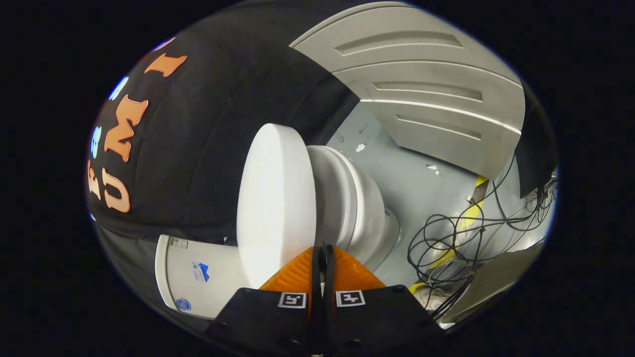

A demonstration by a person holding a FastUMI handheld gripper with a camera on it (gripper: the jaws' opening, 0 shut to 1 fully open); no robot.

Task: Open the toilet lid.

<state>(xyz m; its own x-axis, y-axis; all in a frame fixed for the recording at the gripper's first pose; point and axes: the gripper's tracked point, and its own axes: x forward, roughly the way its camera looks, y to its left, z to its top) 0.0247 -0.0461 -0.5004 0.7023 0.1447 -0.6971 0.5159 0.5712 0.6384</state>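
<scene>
The gripper (321, 246) has its fingers pressed together with nothing between them, tips just short of the toilet lid (275, 203). The lid appears raised off the toilet bowl (354, 201), tank (198, 275) beside it, cables (446, 243) on the floor beyond.

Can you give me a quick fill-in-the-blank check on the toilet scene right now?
1. The gripper's two fingers are ____ together, with almost no gap.
2. Just ahead of the fingertips is the edge of the white toilet ____.
3. Beyond the toilet bowl, loose black ____ lie tangled on the floor.
4. The tank stands against the booth's black ____.

Missing words: shut; lid; cables; cloth
</scene>
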